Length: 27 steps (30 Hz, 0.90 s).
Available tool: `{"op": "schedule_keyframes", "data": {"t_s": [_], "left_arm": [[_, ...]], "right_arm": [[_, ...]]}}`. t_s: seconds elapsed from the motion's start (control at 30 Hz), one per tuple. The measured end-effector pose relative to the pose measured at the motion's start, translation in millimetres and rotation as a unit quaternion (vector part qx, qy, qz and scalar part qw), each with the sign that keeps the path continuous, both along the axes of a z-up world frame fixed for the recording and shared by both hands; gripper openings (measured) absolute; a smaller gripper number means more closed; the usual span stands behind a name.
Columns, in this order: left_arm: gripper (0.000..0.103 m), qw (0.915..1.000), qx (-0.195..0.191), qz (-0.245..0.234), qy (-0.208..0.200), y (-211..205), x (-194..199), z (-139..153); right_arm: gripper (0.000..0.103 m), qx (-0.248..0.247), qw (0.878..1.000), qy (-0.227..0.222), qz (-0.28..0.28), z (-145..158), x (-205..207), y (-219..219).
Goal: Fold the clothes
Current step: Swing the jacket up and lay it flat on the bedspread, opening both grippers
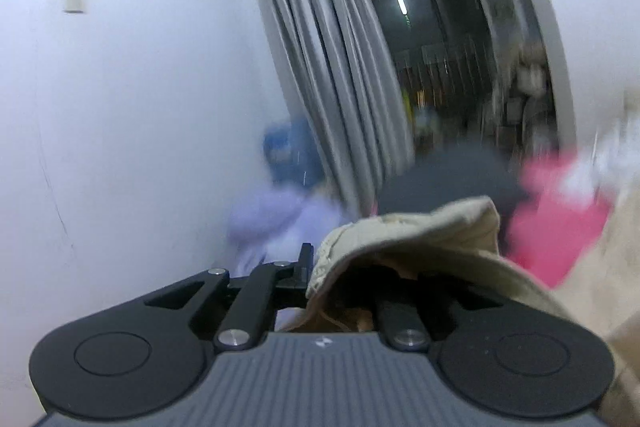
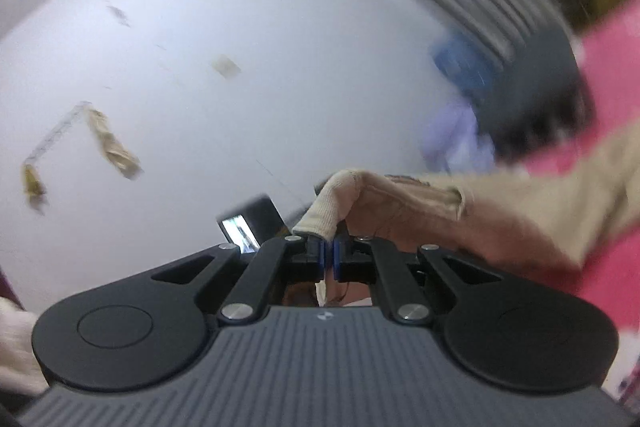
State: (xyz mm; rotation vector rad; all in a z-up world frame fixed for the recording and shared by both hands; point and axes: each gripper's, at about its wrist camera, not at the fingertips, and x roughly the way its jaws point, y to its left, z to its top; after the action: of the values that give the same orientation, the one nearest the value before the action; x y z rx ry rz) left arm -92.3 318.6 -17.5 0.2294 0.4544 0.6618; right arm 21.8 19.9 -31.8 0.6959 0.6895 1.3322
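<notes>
Item: beige garment [image 2: 520, 211] held aloft, spanning both views | Right hand-held gripper [image 2: 327, 259]: clamped on its edge | Left hand-held gripper [image 1: 320, 267]: draped, state indeterminate | Handling: light, limp; judged best gripped at hem corners.
</notes>
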Motion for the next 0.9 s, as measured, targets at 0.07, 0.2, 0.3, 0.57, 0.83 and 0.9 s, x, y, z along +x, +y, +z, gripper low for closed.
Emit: {"op": "schedule_keyframes", "data": {"t_s": [0.07,0.2,0.3,0.57,0.83,0.9], "left_arm": [[0.021,0.9974,-0.013,0.014,0.070,17.3,10.1,-42.5],[0.037,0.9824,-0.026,0.052,0.177,40.7,6.3,-109.6],[0.051,0.9739,-0.018,0.070,0.215,42.8,-27.5,-134.6],[0.068,0.9611,-0.007,0.128,0.245,61.8,-80.7,-125.5],[0.068,0.9790,-0.057,0.145,0.132,54.1,-105.6,-60.3],[0.069,0.9883,-0.054,0.093,0.108,28.9,-92.5,-41.8]], "right_arm": [[0.003,-0.039,0.998,0.047,0.027,-40.1,9.2,29.1],[0.006,-0.158,0.980,0.102,0.070,-115.1,1.0,88.9],[0.024,-0.225,0.958,0.128,0.123,-150.4,-10.8,120.5],[0.071,-0.240,0.945,0.117,0.187,-154.8,-46.0,132.2],[0.081,-0.248,0.948,0.045,0.196,-119.9,-73.6,87.7],[0.081,-0.243,0.954,0.037,0.173,-107.7,-60.5,60.0]]}}
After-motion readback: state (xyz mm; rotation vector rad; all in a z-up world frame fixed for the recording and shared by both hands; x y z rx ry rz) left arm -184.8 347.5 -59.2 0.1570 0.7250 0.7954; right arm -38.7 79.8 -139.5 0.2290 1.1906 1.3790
